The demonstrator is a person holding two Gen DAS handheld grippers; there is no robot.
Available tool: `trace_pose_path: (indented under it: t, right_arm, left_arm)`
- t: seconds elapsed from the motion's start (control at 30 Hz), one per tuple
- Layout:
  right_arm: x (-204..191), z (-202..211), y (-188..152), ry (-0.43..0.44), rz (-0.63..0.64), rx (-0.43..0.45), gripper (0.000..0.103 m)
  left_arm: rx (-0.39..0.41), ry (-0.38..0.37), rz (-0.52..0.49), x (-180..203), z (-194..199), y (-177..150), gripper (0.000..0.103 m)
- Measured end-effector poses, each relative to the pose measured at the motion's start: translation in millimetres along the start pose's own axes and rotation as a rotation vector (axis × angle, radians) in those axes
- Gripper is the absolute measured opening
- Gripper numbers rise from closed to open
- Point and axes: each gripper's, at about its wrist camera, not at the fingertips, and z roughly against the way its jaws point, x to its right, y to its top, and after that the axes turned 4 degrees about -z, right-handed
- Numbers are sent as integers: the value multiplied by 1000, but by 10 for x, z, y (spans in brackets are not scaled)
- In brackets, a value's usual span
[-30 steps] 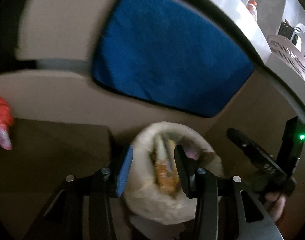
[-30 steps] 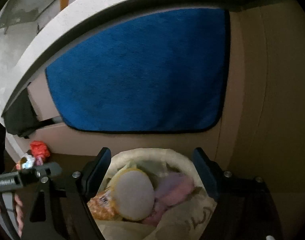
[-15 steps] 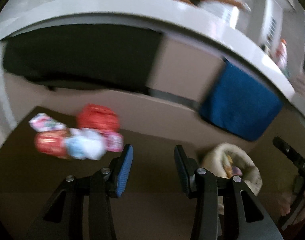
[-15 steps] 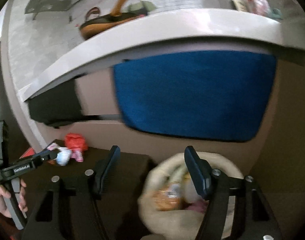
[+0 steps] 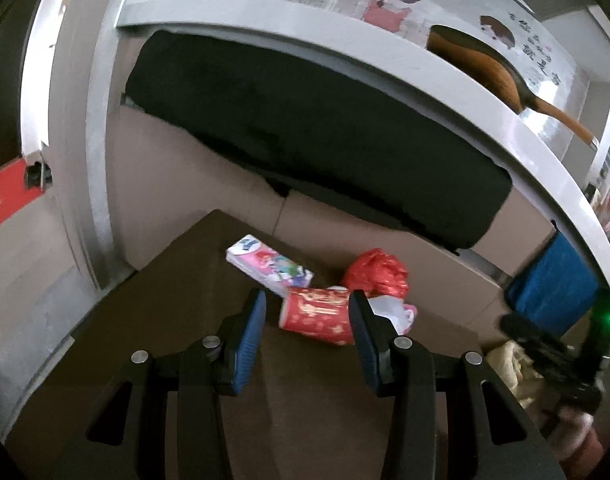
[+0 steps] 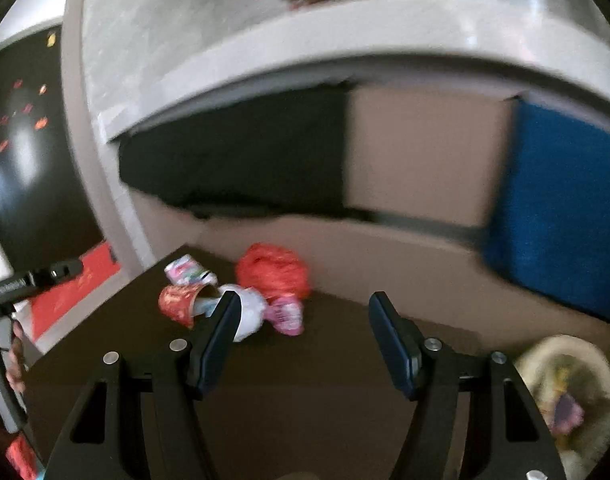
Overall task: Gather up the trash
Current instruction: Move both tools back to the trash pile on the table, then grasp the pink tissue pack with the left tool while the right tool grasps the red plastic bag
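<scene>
Facing: a small pile of trash on the dark brown tabletop (image 5: pixel 177 320), close to the cardboard wall behind it.
My left claw (image 5: pixel 307 340): jaws apart with nothing between them, and the red paper cup (image 5: pixel 317 315) on its side just beyond my tips.
My right claw (image 6: pixel 305 340): jaws wide and empty, with bare table between them.
Pile, left view: the pink and white wrapper (image 5: pixel 269 265) lies at the far left, the crumpled red plastic bag (image 5: pixel 379 273) behind the cup, and a white and pink scrap (image 5: pixel 397 312) is at the cup's right.
Pile, right view: red paper cup (image 6: pixel 177 305), crumpled red plastic bag (image 6: pixel 273 271) and white and pink scrap (image 6: pixel 271 314) lie ahead and left of my jaws.
Trash bag: the cream bag (image 6: pixel 569 396), open and holding wrappers, sits at my far right, well apart from the pile.
Backdrop: a blue cloth (image 6: pixel 557 212) hangs over the counter edge.
</scene>
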Motion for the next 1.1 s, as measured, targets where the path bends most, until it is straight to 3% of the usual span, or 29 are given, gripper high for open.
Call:
trace_pose_path:
  t: [0.27, 0.4, 0.5, 0.57, 0.63, 0.7, 0.93, 1.1]
  right_arm:
    - [-288, -1334, 161, -20, 12, -94, 60]
    - [-116, -1695, 163, -81, -77, -58, 55]
    - [29, -1846, 86, -26, -153, -99, 57]
    - [60, -1869, 24, 99, -173, -137, 50]
    - [-13, -1784, -19, 131, -111, -161, 43]
    - [-99, -1662, -74, 158, -43, -198, 25]
    - [-91, -1132, -271, 189, 96, -257, 22]
    - [-30, -896, -268, 139, 186, -182, 25]
  left_arm:
    - [-87, -53, -10, -302, -364, -9, 44]
    - [-131, -88, -16, -375, -600, -51, 44]
    - [-130, -88, -11, -427, -789, -32, 44]
    - [-126, -96, 13, -468, -954, 43, 44]
    - [-113, -100, 41, -506, -1117, 142, 44]
    - [-110, -109, 72, -540, -1342, 264, 44]
    - [-200, -98, 79, -573, -2206, 583, 44]
    - [-334, -136, 97, -642, -2558, 539, 44]
